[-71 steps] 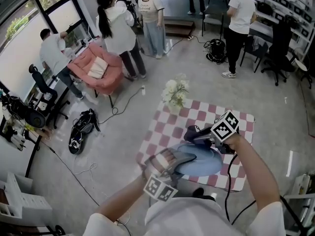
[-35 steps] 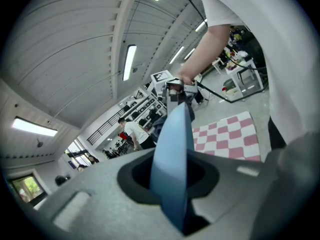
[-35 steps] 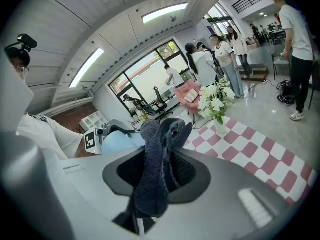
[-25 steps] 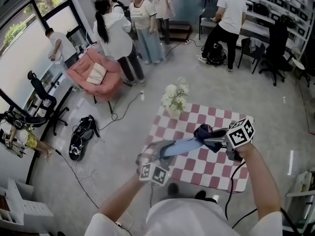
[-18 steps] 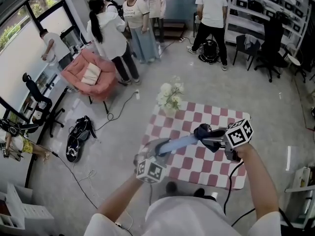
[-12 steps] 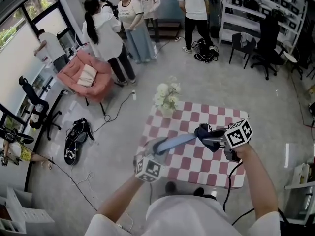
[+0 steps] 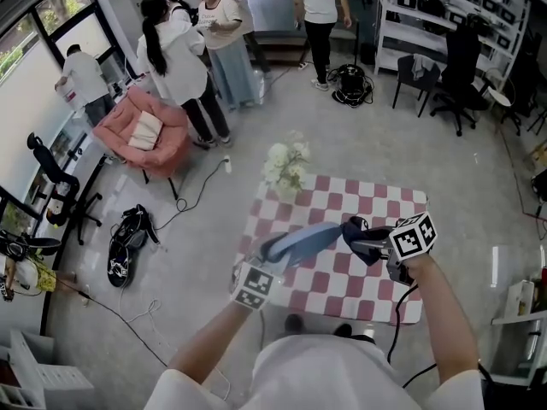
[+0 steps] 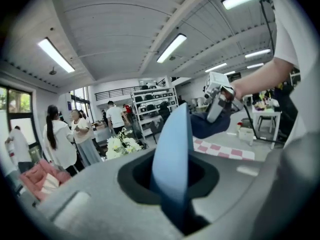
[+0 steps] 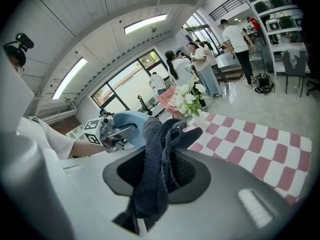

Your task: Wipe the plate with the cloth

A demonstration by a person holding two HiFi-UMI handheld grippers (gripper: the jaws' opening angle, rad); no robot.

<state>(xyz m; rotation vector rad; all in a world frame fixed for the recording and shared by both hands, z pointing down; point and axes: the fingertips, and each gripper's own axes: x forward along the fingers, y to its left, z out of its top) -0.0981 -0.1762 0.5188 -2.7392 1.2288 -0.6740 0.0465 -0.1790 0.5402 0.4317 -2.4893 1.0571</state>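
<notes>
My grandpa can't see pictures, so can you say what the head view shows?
Seen from above, the left gripper holds a light blue plate and the right gripper holds a dark cloth at the plate's rim, above a red-and-white checked table. White flowers stand at its far corner; people stand beyond.

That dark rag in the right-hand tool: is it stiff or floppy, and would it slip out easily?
Probably floppy: the dark cloth bunches in folds and droops where the right gripper pinches it, holding no shape. Likely light, since one pinch carries all of it. Its coarse, knitted-looking surface probably grips rather than slips.
</notes>
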